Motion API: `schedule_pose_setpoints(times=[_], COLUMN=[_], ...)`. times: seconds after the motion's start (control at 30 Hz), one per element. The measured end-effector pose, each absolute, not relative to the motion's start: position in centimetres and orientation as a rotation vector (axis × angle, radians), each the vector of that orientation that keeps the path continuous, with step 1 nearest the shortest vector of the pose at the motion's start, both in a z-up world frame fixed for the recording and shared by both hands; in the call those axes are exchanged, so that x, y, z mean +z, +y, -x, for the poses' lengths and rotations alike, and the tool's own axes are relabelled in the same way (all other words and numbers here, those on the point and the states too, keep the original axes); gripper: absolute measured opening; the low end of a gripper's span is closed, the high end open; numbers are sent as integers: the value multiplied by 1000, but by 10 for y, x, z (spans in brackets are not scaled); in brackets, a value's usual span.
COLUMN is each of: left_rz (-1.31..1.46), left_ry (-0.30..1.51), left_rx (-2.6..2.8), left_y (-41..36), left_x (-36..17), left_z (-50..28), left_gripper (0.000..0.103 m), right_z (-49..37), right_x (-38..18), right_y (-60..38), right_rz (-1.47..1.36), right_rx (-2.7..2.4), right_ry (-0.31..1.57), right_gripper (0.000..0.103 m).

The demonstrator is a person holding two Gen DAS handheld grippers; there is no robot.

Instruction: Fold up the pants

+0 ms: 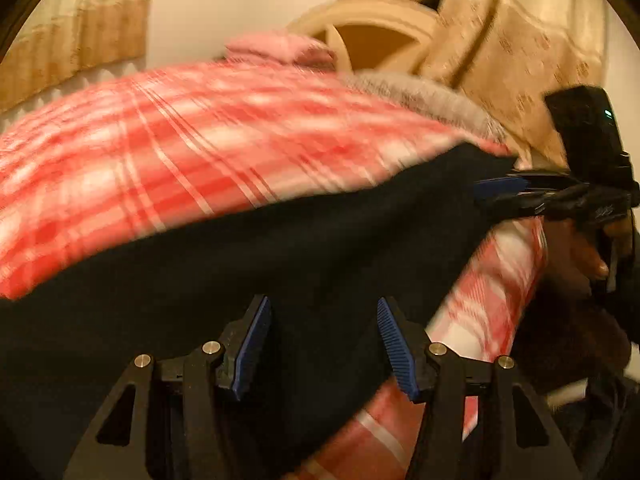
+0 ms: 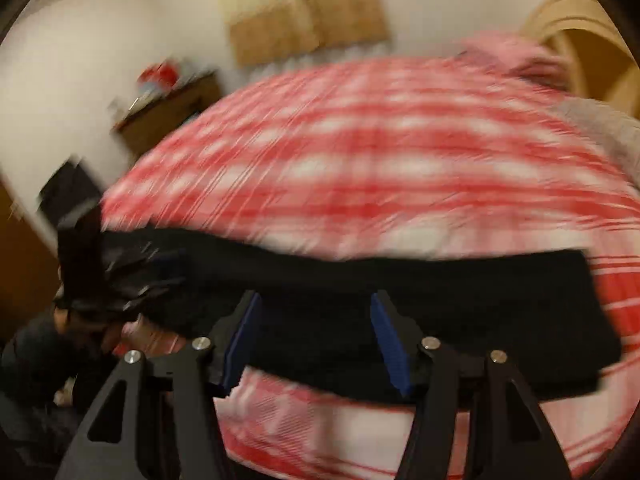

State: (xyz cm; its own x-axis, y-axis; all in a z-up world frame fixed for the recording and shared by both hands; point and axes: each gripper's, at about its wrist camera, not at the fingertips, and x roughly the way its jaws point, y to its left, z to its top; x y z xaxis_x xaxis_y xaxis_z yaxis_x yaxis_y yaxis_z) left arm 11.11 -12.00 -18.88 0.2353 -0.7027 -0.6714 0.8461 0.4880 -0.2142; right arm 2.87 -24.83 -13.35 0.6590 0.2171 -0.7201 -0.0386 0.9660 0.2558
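Left gripper point(image 1: 324, 312): jaws parted about halfway, the two blue ribbed pads point(image 1: 252, 344) standing clear of each other with dark fabric of the pants point(image 1: 280, 248) lying beneath and between them; the pads press on nothing that can be made out. Right gripper point(image 2: 316, 312): jaws likewise parted about halfway, blue pads apart, nothing clamped; the black cloth passes below the gap, and whether the tips brush it cannot be told through the motion blur. In the left wrist view the right gripper appears again at the far right edge, its blue-tipped fingers lying close to the end of the pants, with a hand point(image 1: 592, 256) wrapped around its handle below a black camera block. In the right wrist view the left gripper shows as a dark smear at the left end of the garment, too blurred to read. Pants: black, laid as a long, flat band across the near edge of a bed covered by a red-and-white plaid blanket point(image 2: 380, 152), running left to right in the right wrist view with a squared-off end toward the right. Beyond: a pink pillow point(image 1: 280, 50) near the head of the bed, a grey fuzzy throw point(image 1: 424, 100) beside it, a cream curved headboard point(image 1: 372, 40), tan patterned curtains point(image 2: 300, 8) against a pale wall, and a dark wooden side table point(image 2: 168, 108) bearing small blurred items at the left
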Motion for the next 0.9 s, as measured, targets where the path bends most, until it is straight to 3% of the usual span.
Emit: schedule_pose_setpoints(times=[0.13,0.23,0.4,0.5,0.73,0.9], left_rz=[-350,-344,-207,-189,-281,-251], left_ry=[713,701,676,716,717,731], left_rx=[-1073,-1082,-1077,-1091,-1140,-1168], left_y=[-117,-114,-114,-126,-136,-131], left_x=[-193,-183,-166,-176,-194,-196], left_z=[-80,-80,-97,-103,-81,-85], left_gripper=[64,64,64,64,69,70], right_z=[-30,-20,-37,-66,-124,-131], right_x=[-187,-180,-141,-133,-167,-183], right_y=[-220,-212,-223,-232,-218,-209], right_rz=[-123,-36,-138,-144,-44,124], right_rx=[164,175,207,159,203,180], right_ry=[1031,1017,908,870,991,1016], right_gripper=[58,57,54,43,38,11])
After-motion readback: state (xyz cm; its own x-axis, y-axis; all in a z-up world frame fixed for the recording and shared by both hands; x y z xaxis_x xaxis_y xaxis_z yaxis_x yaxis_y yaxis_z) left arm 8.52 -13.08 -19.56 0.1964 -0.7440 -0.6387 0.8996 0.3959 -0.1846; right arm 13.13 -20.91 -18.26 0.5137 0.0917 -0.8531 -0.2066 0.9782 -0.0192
